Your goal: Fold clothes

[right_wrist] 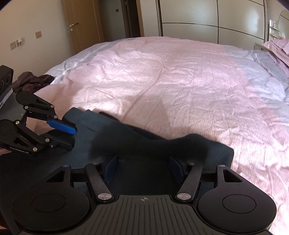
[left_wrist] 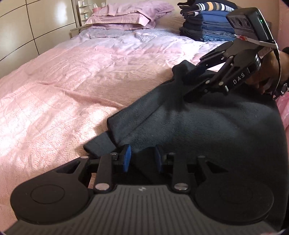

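At the bottom of my frame the right hand-held gripper (right_wrist: pixel 142 167) has its blue pads (right_wrist: pixel 110 167) apart, with a dark garment (right_wrist: pixel 144 142) bunched up between and over them; I cannot tell whether they press it. At the left edge, the left hand-held gripper (right_wrist: pixel 69 134) reaches onto the same garment. The pink bed (right_wrist: pixel 180 81) fills the middle. A wooden door (right_wrist: pixel 81 23) stands upper left, wardrobe panels (right_wrist: pixel 207 19) upper right.

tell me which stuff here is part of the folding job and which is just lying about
Part of the job:
- dark garment
- left gripper
- right gripper
- stack of folded clothes
- crumpled dark clothes, probably still to fold

Just lying about:
- pink pillows
- pink bedspread
- wardrobe
- door
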Available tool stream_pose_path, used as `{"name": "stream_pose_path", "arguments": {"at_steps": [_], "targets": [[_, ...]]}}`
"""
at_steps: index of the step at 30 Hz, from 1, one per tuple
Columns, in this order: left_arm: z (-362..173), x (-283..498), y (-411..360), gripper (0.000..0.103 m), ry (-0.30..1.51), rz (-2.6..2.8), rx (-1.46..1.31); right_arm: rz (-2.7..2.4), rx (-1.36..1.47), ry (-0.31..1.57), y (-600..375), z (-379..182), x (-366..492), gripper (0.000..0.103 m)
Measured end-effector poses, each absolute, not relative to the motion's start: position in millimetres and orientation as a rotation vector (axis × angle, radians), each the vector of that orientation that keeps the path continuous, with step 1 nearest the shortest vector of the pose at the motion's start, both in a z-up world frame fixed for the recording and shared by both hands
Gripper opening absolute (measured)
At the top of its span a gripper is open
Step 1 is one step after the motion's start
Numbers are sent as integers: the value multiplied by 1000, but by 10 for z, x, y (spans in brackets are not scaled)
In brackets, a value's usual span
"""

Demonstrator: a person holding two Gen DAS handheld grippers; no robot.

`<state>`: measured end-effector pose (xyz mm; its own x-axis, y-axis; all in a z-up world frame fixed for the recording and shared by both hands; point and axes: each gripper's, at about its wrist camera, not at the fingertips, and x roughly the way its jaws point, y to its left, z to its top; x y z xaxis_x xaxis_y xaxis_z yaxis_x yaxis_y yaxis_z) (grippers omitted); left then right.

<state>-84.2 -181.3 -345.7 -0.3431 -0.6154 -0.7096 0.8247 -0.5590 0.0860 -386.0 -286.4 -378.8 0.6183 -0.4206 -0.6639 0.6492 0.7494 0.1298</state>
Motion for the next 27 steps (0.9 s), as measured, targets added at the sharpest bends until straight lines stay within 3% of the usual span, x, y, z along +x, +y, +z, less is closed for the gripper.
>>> {"name": "stream_pose_path", "arguments": {"at_steps": [6, 13, 17, 27], "targets": [[-3411, -829, -1829, 23, 411, -1956, 855, -630, 396, 656, -2940, -3751, -3848, 62], [-3188, -943, -1359, 23, 411, -1928, 804, -698, 310, 625, -2288, -3497, -4082, 63], [-3305, -1195, -1225, 23, 308, -1885, 925, -720, 285, 666, -1971, -3643, -4161, 63], [-3334, -1278, -1192, 23, 283, -1820, 931, -790, 259, 652, -1412, -3646, -4316, 63]]}}
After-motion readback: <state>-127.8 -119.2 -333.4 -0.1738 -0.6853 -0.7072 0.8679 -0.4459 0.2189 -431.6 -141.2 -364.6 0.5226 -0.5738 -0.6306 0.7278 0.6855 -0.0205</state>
